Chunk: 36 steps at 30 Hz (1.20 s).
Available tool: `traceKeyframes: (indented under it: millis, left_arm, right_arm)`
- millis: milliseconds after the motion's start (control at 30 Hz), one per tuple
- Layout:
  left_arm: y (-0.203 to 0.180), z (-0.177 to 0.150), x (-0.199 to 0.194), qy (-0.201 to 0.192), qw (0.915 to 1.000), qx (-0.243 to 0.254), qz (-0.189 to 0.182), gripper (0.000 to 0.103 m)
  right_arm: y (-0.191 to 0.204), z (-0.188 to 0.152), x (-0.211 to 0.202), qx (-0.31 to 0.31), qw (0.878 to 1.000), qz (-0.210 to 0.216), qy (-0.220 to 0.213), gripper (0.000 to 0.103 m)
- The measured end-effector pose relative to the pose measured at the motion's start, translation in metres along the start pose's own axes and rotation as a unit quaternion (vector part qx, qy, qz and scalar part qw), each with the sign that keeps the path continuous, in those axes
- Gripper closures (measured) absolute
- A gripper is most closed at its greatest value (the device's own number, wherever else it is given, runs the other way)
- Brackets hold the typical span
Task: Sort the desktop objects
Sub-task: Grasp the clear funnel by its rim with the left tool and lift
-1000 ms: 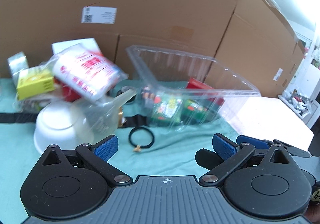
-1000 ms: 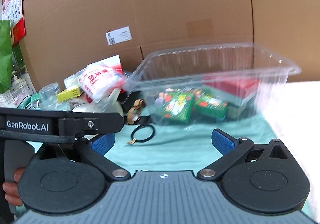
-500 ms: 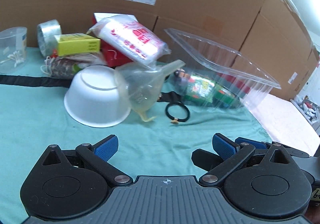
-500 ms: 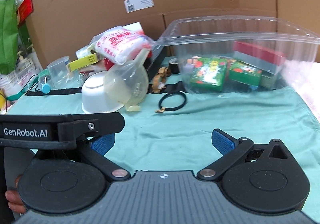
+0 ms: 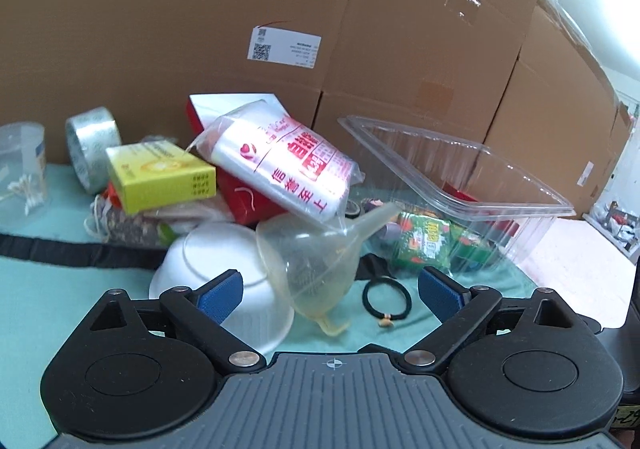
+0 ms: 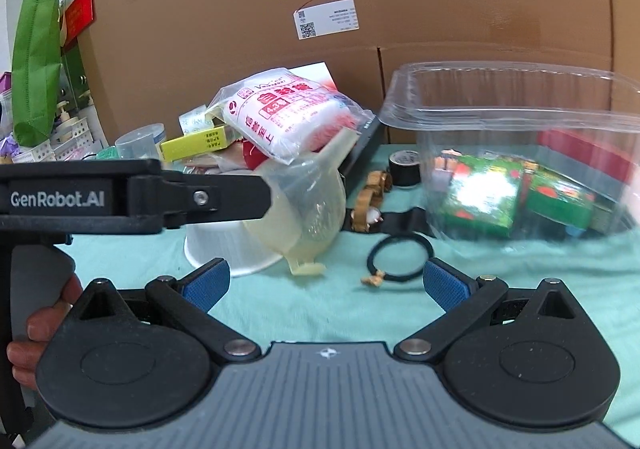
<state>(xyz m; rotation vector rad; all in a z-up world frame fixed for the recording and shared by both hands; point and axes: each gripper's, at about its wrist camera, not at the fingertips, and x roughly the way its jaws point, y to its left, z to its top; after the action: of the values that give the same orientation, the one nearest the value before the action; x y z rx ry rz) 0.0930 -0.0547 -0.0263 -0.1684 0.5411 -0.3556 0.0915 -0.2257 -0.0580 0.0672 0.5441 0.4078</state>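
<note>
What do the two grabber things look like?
Each one, left gripper and right gripper, has black arms with round black discs, silver pins, blue ribbed fingertip pads and a grey ridged base. White "GenRobot.AI" lettering marks the left one.

Translucent funnel (image 5: 316,269) lies tilted against an overturned white bowl (image 5: 224,269); black hair tie (image 5: 386,297) lies flat beside a clear container (image 5: 460,185) holding green boxes (image 6: 480,197).

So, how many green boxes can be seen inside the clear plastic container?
2. One green box lies toward the left of the clear container, the other green box just right of it. More may be hidden behind the glare and the red box.
</note>
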Motion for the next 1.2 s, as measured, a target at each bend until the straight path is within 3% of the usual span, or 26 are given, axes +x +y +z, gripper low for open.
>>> traceKeyframes:
  millis: [133,700,867,933,1200]
  left_arm:
    - [0.003,0.008,0.014,0.007,0.9999,0.008,-0.003,0.009]
    - [0.016,0.023,0.058,0.027,0.9989,0.028,-0.025,0.013]
    - [0.018,0.023,0.060,0.028,0.9987,0.033,-0.028,0.014]
    - [0.017,0.022,0.058,0.028,0.9988,0.032,-0.024,0.022]
    - [0.009,0.014,0.040,0.033,0.9989,0.020,-0.025,0.023]
  right_arm:
    - [-0.002,0.007,0.014,0.001,1.000,0.014,-0.004,0.001]
    - [-0.015,0.024,0.068,0.030,0.997,0.077,-0.006,0.009]
    - [-0.015,0.025,0.070,0.035,0.994,0.103,-0.003,0.013]
    - [-0.014,0.025,0.068,0.035,0.995,0.099,-0.004,0.015]
    - [-0.006,0.022,0.046,0.018,0.996,0.088,0.001,0.015]
